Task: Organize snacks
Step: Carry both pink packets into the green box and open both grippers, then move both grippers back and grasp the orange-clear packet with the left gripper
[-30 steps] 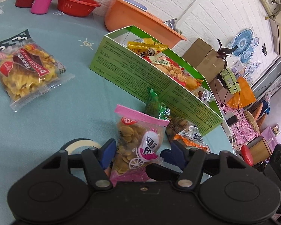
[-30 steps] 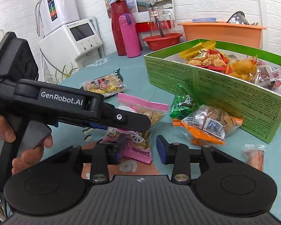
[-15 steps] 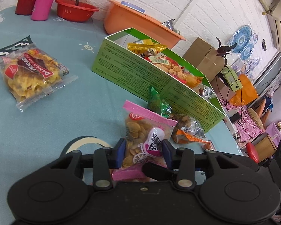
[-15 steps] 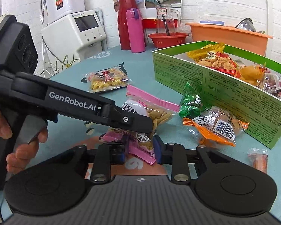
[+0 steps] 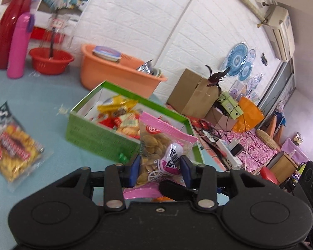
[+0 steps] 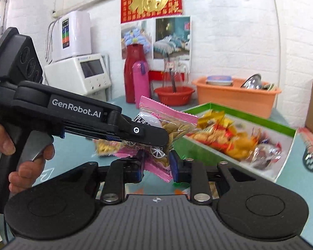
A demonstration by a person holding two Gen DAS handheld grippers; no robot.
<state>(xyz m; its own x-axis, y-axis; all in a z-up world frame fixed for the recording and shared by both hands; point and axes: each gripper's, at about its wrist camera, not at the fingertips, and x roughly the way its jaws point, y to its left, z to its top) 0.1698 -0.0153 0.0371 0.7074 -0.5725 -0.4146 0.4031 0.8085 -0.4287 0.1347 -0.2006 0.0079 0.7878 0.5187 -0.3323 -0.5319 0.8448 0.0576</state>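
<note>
Both grippers, L (image 5: 159, 171) & R (image 6: 156, 165), pinch the pink-edged clear bag of flat biscuits (image 5: 156, 152), R's jaws closing, lifting it w/ steady support toward the green cardboard box (image 5: 98, 135).

Seed packet (image 5: 160, 145) between pads of left gripper (image 5: 159, 169), off table (image 5: 41, 87), before box (image 5: 89, 133). Right gripper (image 6: 156, 164) at packet's lower end. Box on table, snacks (image 5: 119, 116) in it. Chip bag (image 5: 12, 148) on table, left of box. Tub (image 5: 106, 70) behind box. Bowl (image 5: 51, 61) left of tub; flask (image 5: 18, 45) and jug (image 5: 5, 31) left of bowl.
</note>
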